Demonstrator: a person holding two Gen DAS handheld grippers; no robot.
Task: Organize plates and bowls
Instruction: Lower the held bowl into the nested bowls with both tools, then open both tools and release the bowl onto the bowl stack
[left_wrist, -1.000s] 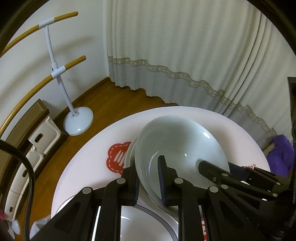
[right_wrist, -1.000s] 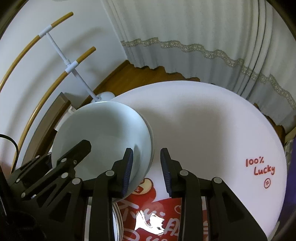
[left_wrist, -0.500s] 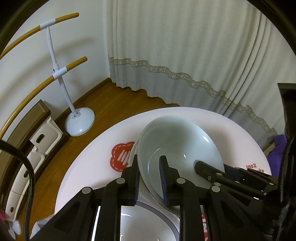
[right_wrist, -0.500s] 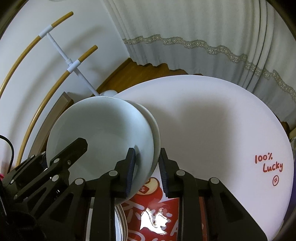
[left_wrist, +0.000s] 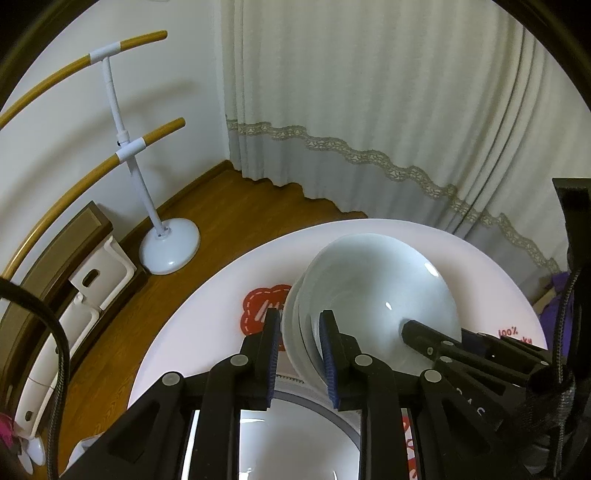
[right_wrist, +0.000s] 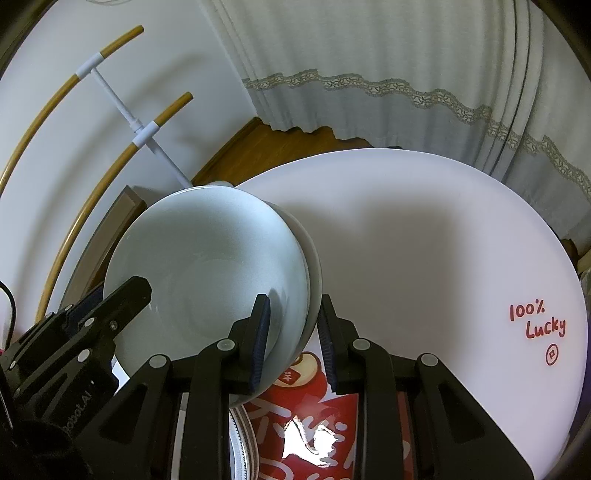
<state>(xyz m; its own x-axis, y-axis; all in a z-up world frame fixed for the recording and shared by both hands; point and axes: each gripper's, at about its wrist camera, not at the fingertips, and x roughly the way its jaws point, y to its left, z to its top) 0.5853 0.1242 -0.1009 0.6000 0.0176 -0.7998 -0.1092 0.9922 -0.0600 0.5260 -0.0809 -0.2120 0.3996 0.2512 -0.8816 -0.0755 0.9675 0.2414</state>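
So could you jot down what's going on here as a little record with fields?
held item: stack of pale bowls
left hand-held gripper: jaws astride the stack's near rim
right hand-held gripper: jaws astride the opposite rim
surface: round white table with red print
below: grey-rimmed plate
background: curtain, wooden floor

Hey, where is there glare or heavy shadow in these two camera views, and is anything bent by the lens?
Left wrist: small glints on the top bowl; clothes rack rods bow. Right wrist: blown-out glare on the red packet; broad shadow across the white table; dark vignette corners in both.
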